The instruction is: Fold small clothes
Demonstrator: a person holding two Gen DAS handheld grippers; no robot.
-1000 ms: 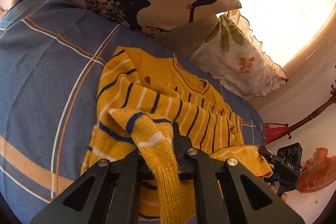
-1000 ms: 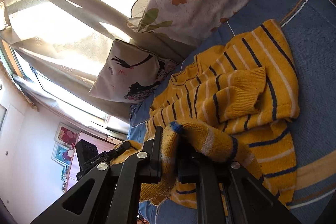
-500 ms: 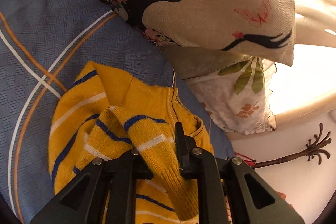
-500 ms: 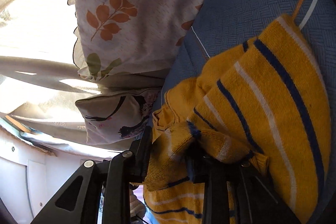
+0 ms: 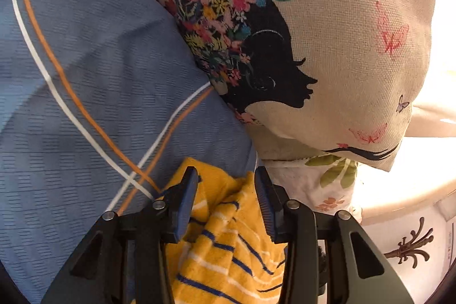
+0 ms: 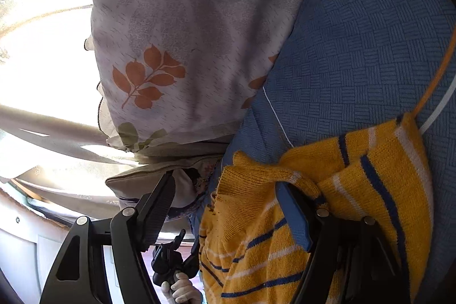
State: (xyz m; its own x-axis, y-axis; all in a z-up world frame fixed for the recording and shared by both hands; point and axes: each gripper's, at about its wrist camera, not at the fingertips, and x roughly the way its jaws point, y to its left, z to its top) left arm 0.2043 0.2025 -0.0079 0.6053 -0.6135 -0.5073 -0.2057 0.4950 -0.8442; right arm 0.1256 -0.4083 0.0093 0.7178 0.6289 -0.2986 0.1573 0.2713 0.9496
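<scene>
Bed scene: a blue woven bedspread with thin white and orange lines crossing it, and bright window light washing out the far side. Two pillows sit at the head of the bed. The bigger cream one has a black silhouette of a woman's profile with a bunch of flowers for hair, plus faint pink butterflies. The white one with rust-colored leaf sprigs is tucked beside it.

The yellow sweater with navy and white stripes is bunched up on the bedspread, right under both tools.

Left tongs are spread apart, the knit lying loose in the gap between the pads. Right tongs are spread wide too, with a fold of the sweater draped over one finger but nothing pinched.

No containers anywhere, and no readable writing or labels that I can make out.
</scene>
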